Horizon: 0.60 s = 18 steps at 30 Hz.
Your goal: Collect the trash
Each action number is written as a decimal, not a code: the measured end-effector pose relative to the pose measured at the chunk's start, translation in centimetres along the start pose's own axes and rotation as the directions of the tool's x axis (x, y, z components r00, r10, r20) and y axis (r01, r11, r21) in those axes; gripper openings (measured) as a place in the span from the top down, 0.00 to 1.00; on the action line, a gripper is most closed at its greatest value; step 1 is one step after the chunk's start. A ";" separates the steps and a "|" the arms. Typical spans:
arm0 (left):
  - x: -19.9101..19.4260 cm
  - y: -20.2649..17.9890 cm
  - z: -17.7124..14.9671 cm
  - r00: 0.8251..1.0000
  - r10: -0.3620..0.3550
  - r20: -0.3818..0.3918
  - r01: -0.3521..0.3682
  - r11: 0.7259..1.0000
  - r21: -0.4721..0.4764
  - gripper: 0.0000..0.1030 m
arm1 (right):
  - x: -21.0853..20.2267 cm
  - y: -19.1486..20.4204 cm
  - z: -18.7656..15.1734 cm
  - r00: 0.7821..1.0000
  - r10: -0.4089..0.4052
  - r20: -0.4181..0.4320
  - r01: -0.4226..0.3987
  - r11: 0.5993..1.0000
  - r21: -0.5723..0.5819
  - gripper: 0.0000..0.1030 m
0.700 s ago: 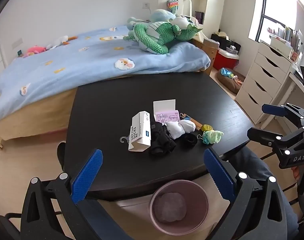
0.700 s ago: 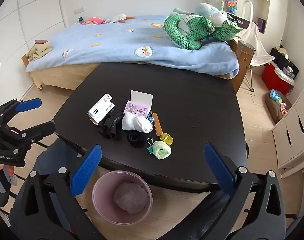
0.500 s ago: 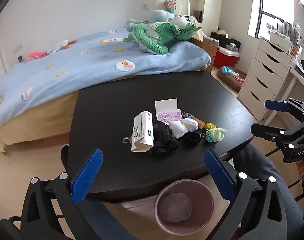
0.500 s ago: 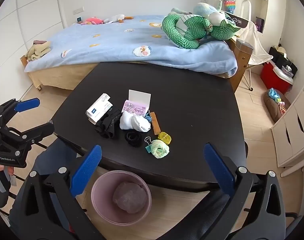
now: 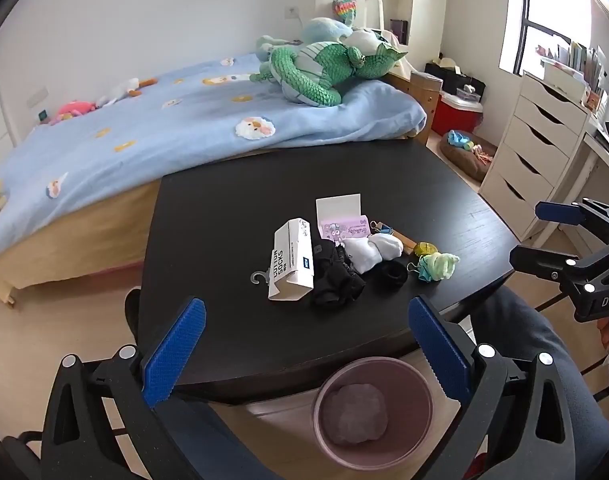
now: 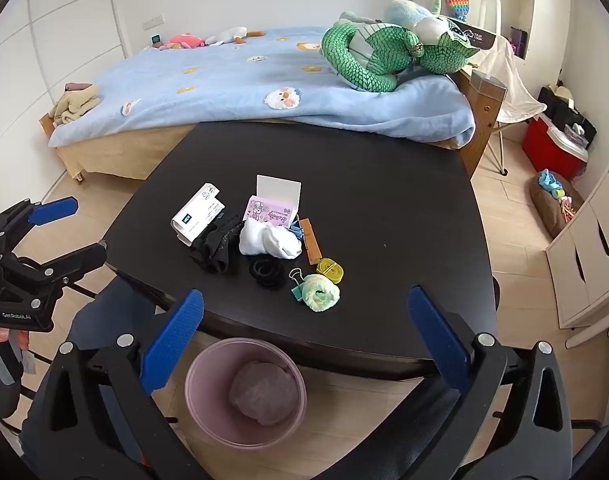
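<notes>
A heap of small items lies on the black table (image 5: pixel 224 208) (image 6: pixel 384 184): a white socks box (image 5: pixel 291 258) (image 6: pixel 198 214), a pink card pack (image 5: pixel 344 230) (image 6: pixel 270 210), black socks (image 5: pixel 334 276) (image 6: pixel 216 246), white socks (image 5: pixel 370 250) (image 6: pixel 270 242), a black hair tie (image 6: pixel 266 272), a green sock roll (image 5: pixel 438 266) (image 6: pixel 320 292) and clips. A pink bin (image 5: pixel 374 404) (image 6: pixel 246 392) with a crumpled wad inside stands on the floor at the table's near edge. My left gripper (image 5: pixel 304 354) (image 6: pixel 60 232) and right gripper (image 6: pixel 304 338) (image 5: pixel 544 232) both hang open and empty, short of the heap.
A bed with a blue blanket (image 5: pixel 144 140) and a green plush dragon (image 5: pixel 324 68) lies behind the table. White drawers (image 5: pixel 540 152) and a red cooler (image 5: pixel 460 112) stand to the right. A person's trouser leg (image 5: pixel 524 340) sits under the table's near edge.
Both views have shifted slightly: the heap and bin now sit a little further right in the left wrist view and lower left in the right wrist view. Both grippers stay open and empty.
</notes>
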<state>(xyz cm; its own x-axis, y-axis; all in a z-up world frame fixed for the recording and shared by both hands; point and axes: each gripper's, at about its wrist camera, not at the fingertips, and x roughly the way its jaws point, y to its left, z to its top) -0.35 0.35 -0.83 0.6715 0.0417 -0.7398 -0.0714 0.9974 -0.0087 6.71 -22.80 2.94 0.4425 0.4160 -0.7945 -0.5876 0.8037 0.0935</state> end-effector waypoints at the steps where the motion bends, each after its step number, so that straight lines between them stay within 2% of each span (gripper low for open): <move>1: 0.0 0.0 0.0 1.000 0.000 0.000 0.000 1.000 -0.001 0.06 | 0.0 0.0 0.0 1.000 -0.001 0.000 0.001 1.000 0.000 0.03; 18: 0.0 0.0 -0.1 1.000 -0.003 0.000 0.003 1.000 0.001 0.06 | 0.0 0.2 -0.1 1.000 0.013 -0.007 -0.013 1.000 -0.010 0.03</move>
<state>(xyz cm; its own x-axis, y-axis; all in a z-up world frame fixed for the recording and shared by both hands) -0.45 0.36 -0.89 0.6716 0.0383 -0.7399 -0.0687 0.9976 -0.0106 6.58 -22.68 2.90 0.4300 0.4235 -0.7973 -0.5998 0.7941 0.0983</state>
